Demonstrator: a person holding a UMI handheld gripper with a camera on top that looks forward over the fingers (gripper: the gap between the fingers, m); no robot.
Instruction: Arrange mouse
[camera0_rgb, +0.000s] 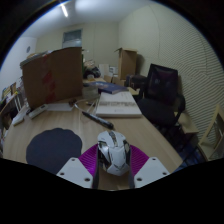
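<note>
A white and grey mouse (113, 150) sits between my two fingers, its nose pointing away from me over the wooden table (150, 140). My gripper (113, 156) is shut on the mouse, with the purple pads (90, 158) pressing on both of its sides. A dark round mouse mat (53, 148) lies on the table just left of the fingers. The mouse's underside is hidden, so I cannot tell whether it rests on the table or is lifted.
A large cardboard box (52, 75) stands at the back left. A flat white box (117, 103) lies beyond the mouse, with a dark thin object (97, 119) in front of it. A black office chair (160, 92) stands off the table's right edge.
</note>
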